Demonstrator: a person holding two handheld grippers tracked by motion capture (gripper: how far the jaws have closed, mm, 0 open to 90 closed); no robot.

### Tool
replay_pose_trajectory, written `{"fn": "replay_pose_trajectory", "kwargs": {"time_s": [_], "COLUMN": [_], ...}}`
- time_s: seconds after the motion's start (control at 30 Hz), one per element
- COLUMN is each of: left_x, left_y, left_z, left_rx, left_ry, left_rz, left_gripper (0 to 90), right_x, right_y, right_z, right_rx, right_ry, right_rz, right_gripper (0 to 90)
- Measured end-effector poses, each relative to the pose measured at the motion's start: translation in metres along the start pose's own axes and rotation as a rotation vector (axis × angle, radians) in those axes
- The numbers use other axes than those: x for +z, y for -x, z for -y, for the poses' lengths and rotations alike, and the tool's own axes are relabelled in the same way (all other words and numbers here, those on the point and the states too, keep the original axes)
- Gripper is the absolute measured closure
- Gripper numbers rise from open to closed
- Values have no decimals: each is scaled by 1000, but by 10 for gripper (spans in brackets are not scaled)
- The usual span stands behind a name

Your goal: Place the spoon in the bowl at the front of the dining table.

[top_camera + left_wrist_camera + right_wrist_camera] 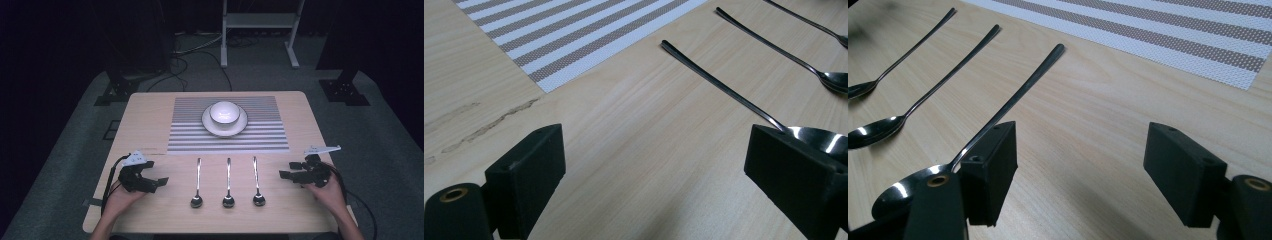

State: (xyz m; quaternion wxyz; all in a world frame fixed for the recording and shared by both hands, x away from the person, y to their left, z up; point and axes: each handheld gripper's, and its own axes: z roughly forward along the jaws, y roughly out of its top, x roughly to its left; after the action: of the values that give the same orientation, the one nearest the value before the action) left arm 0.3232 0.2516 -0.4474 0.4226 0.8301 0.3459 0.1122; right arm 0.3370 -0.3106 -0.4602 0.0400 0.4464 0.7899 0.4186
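Note:
Three long-handled steel spoons lie side by side near the table's front edge, bowls toward the person: a left spoon [197,186], a middle spoon [228,185] and a right spoon [257,183]. My left gripper [156,182] rests on the table left of them, open and holding nothing; in its own view the left spoon [724,87] lies just past the right jaw. My right gripper [287,174] sits to the right of the spoons, open and holding nothing. In the right gripper view the right spoon [1013,100] runs past the left jaw.
A grey-striped placemat [227,125] covers the table's far half. On it stands a white bowl [224,112] on a white plate [240,127]. Beyond the table are a white metal stand [260,25] and dark floor.

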Motion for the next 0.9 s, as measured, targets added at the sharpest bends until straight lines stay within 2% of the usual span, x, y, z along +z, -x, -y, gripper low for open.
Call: {"fn": "replay_pose_trajectory", "kwargs": {"time_s": [0.17, 0.3, 0.37, 0.5, 0.6, 0.7, 0.77, 0.8, 0.83, 0.9], "left_x": [4, 10, 13, 18, 21, 25, 29, 29, 31, 32], "left_y": [5, 12, 16, 22, 30, 37, 44, 44, 49, 52], "left_z": [-2, -6, -8, -12, -15, -17, -19, -19, -21, -21], "left_rx": [13, 28, 46, 51, 73, 93, 107, 107, 117, 121], "left_ry": [-12, -27, -40, -42, -55, -67, -78, -78, -82, -85], "left_rz": [18, 49, 58, 86, 102, 124, 154, 154, 178, 186], "left_gripper": [84, 84, 84, 87, 88, 110, 119, 124, 135, 142], "right_x": [-1, 0, 1, 3, 4, 5, 5, 5, 5, 5], "right_y": [-1, -2, -3, -6, -7, -9, -10, -10, -11, -11], "right_z": [0, -1, -1, -3, -3, -5, -5, -5, -6, -6], "right_rx": [-2, -4, -14, -27, -36, -41, -41, -41, -46, -47], "right_ry": [1, 1, -4, -8, -14, -14, -14, -14, -13, -13], "right_rz": [-1, -1, 4, 0, -7, -7, -9, -9, -8, -8], "right_gripper": [282, 281, 281, 282, 282, 282, 282, 282, 282, 282]}}
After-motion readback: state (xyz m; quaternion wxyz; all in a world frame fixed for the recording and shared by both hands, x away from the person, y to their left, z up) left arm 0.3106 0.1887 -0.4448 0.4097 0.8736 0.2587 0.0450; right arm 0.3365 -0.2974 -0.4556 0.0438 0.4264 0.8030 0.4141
